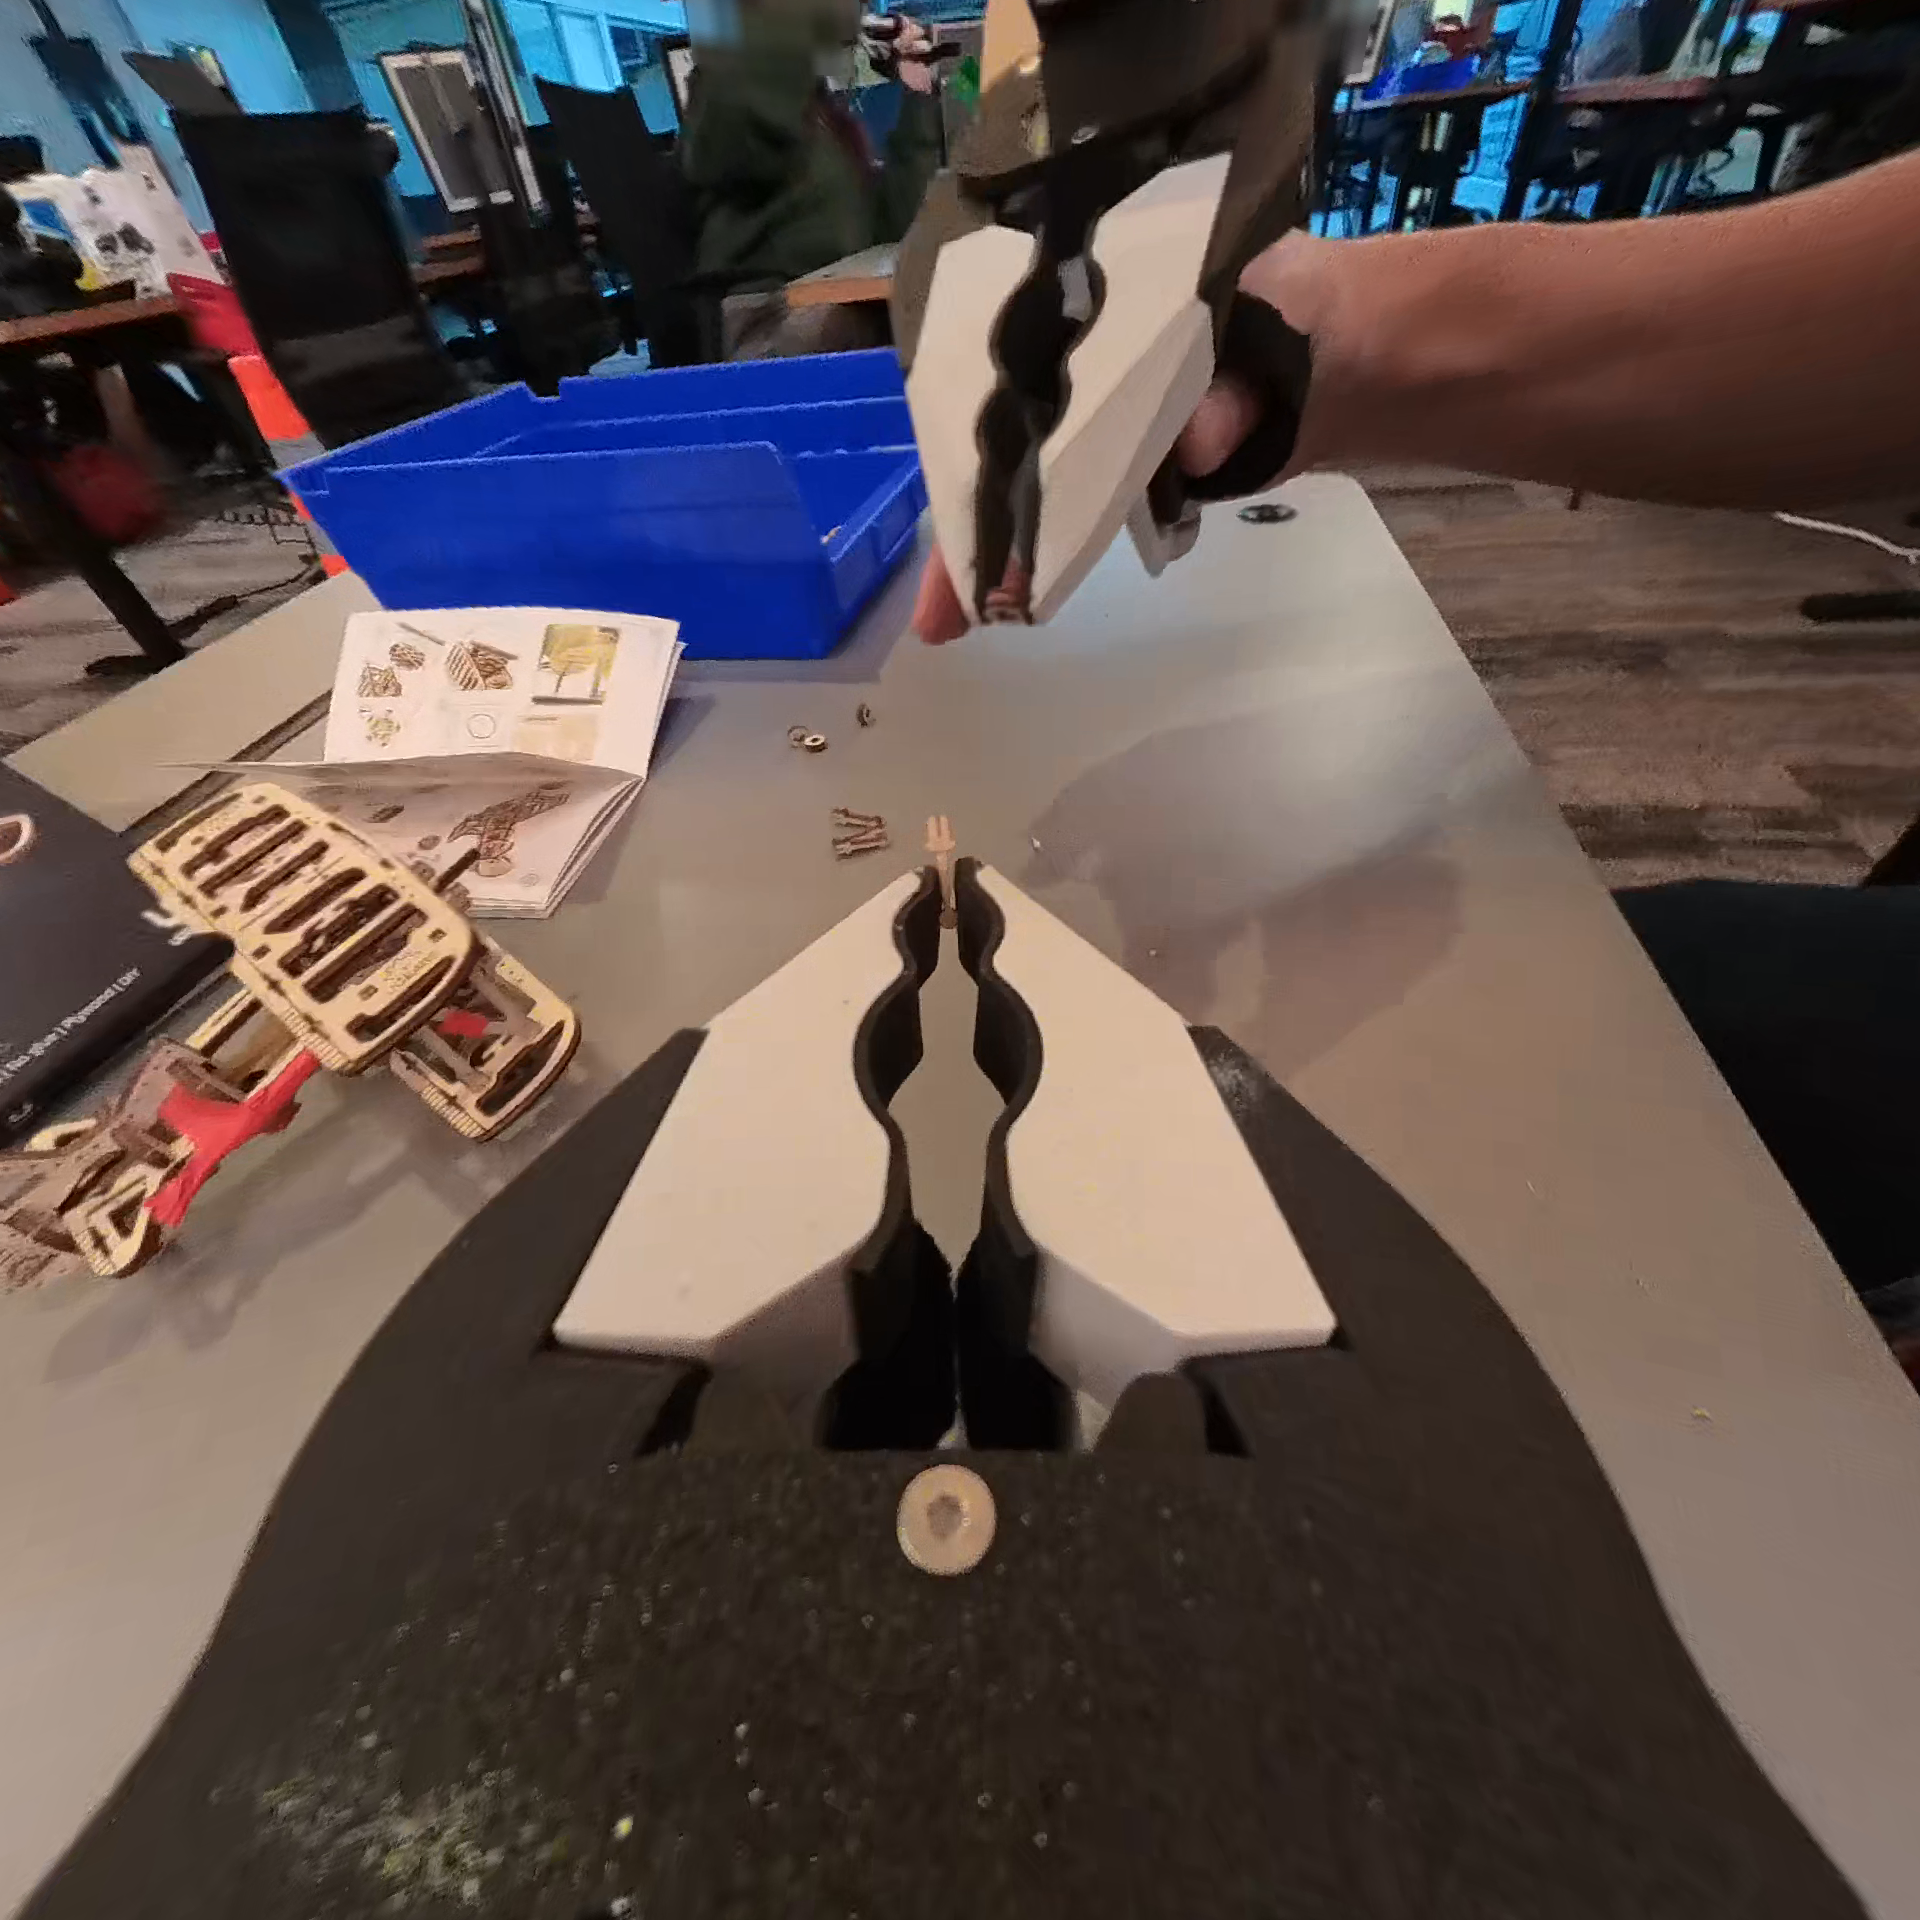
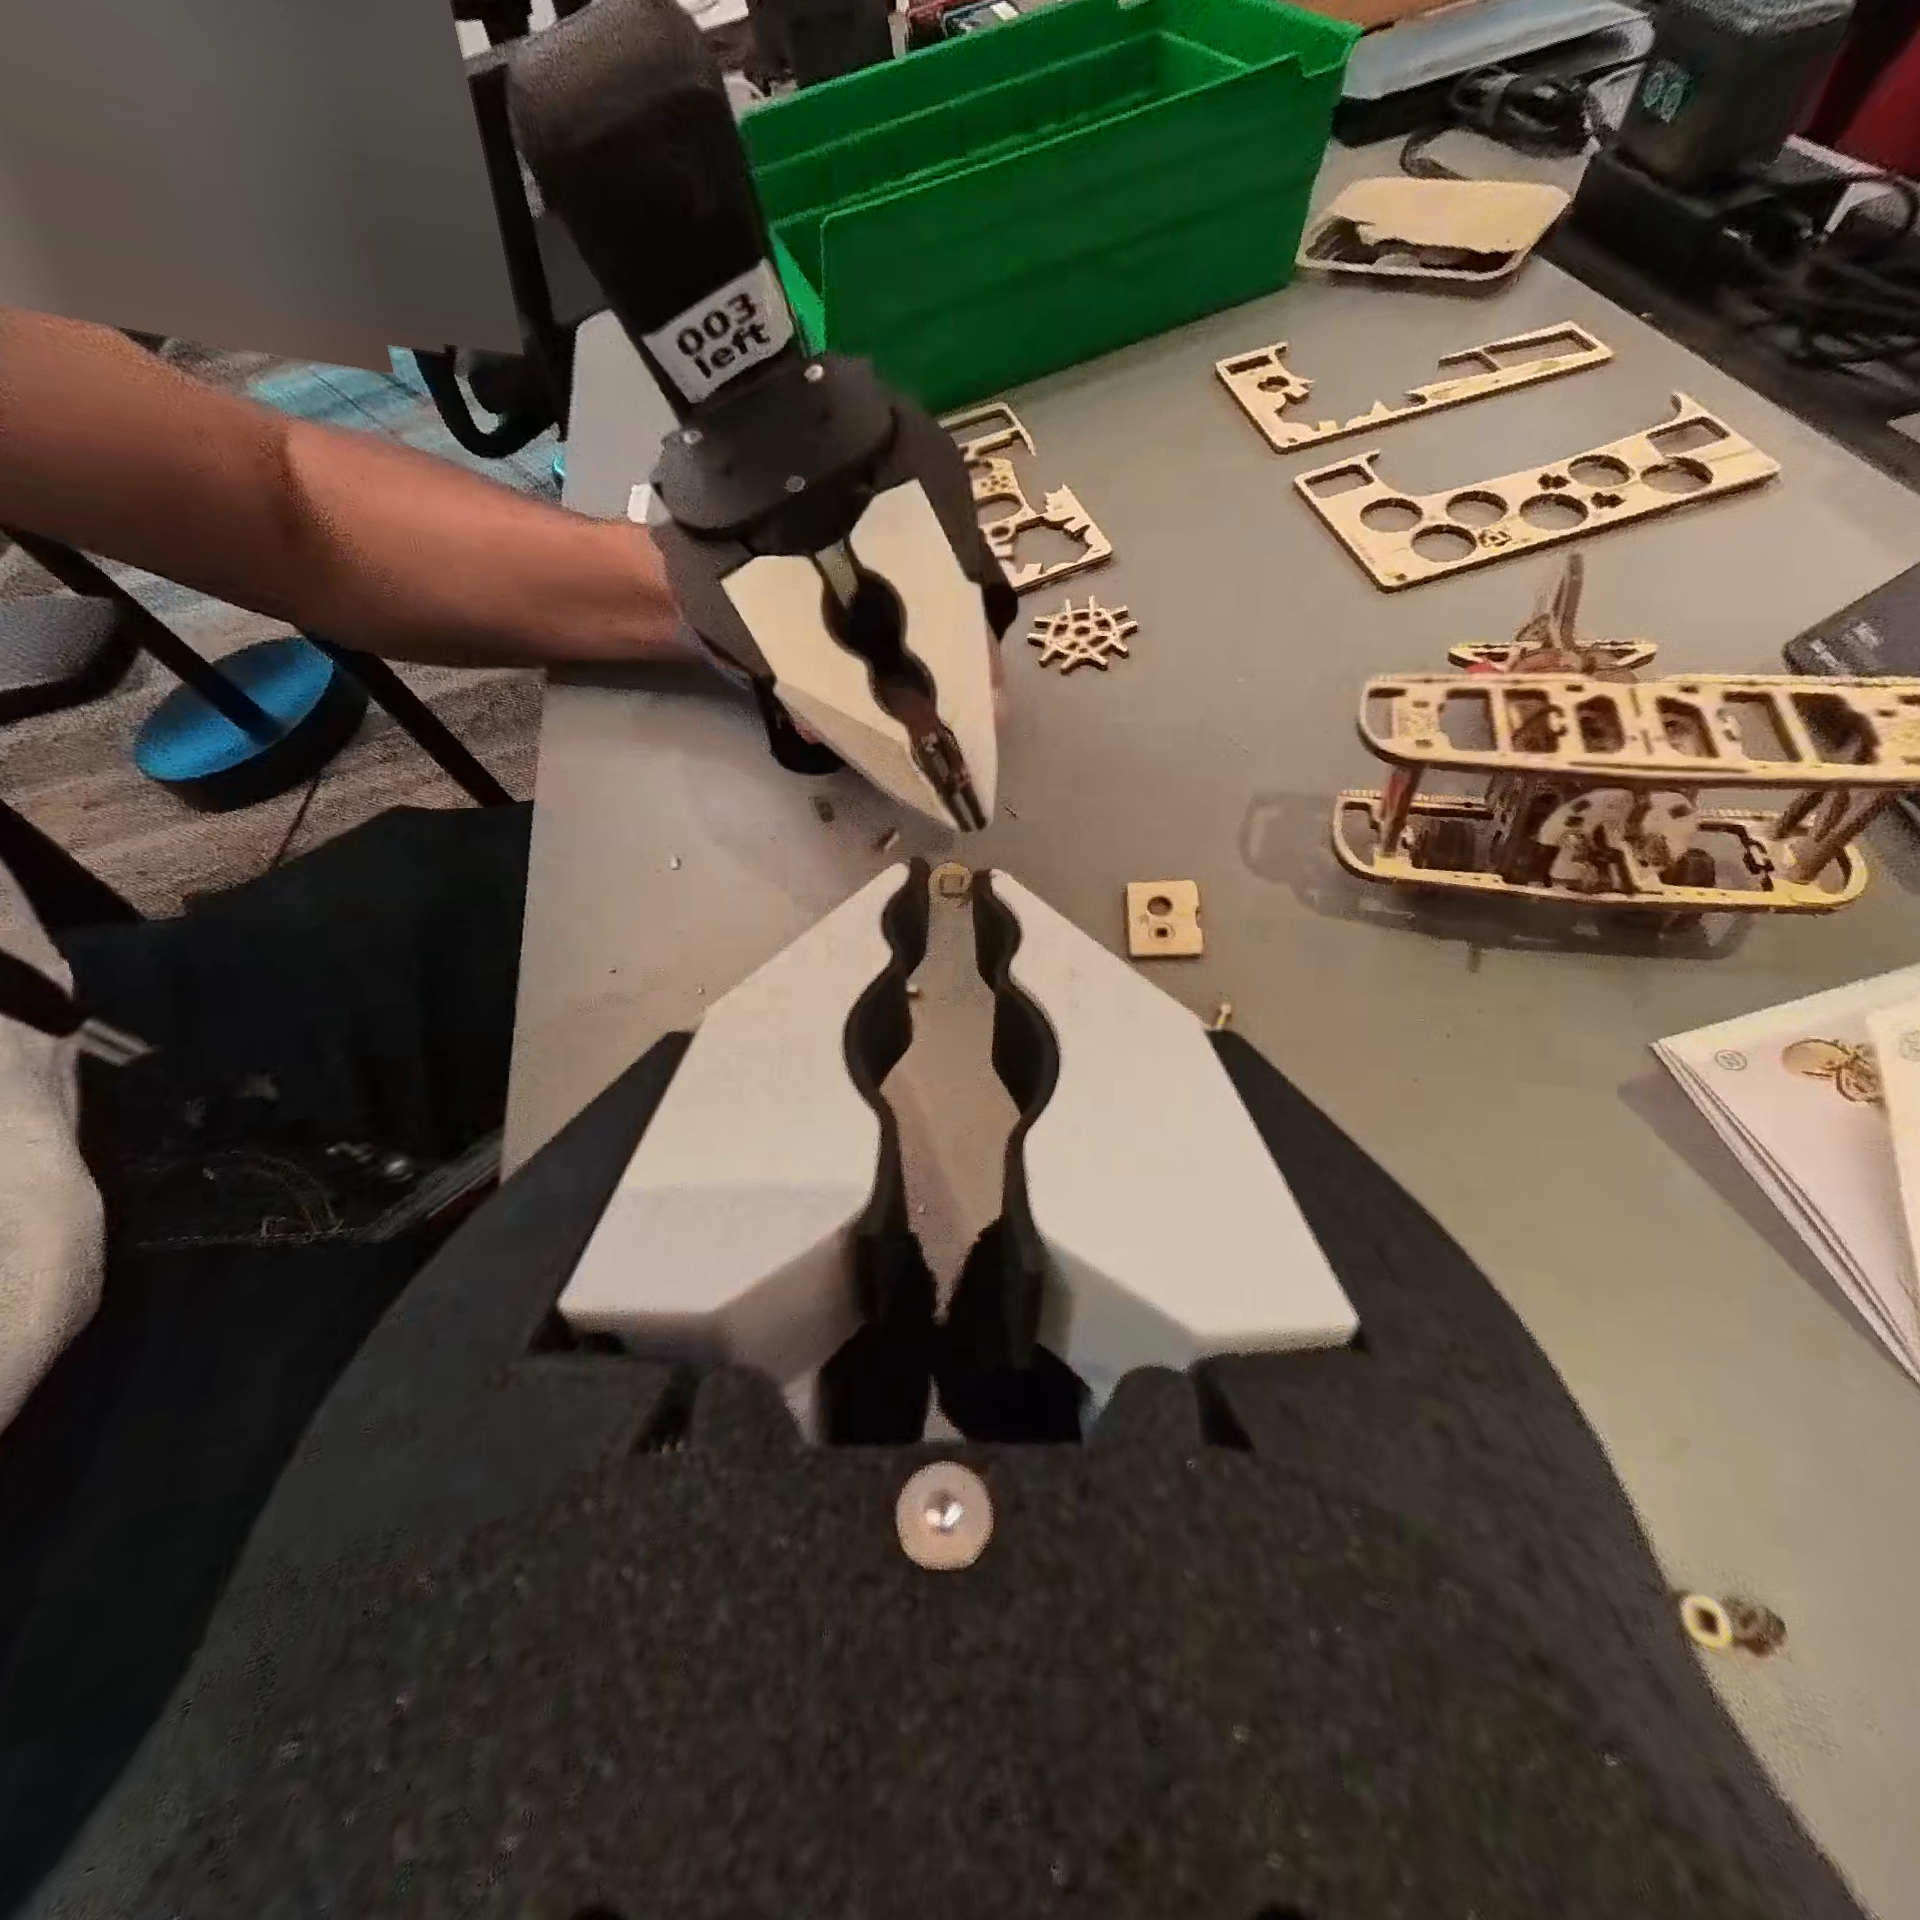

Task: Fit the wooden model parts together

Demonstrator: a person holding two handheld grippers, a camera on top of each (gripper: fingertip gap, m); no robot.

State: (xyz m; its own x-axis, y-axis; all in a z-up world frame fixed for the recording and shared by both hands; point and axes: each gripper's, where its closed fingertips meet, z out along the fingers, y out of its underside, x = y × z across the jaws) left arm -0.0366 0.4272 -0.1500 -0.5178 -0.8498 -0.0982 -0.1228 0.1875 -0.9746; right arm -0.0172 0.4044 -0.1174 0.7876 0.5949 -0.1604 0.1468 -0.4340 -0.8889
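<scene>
Wooden biplane (image 2: 1621,790) beside; L hand-held gripper (image 1: 943,883) pinching peg (image 1: 940,847), R hand-held gripper (image 2: 951,883) pinching ring (image 2: 950,884).

Both views bright & evenly lit from overhead indoor lights; soft glare sheen on the grey table (image 1: 1299,790) in left wrist view, w/ diffuse shadows under the wooden biplane model (image 2: 1621,790) & beneath the far gripper. Strong fisheye distortion: table edges bow, bg stretches toward the corners. Near field sharp, bg soft/out of focus w/ a bluish cast in left wrist view; right gripper (image 1: 1003,597) is motion-blurred up top there, left gripper (image 2: 961,805) slightly smeared in right wrist view, plus blurred masking patches upper left & top centre.
</scene>
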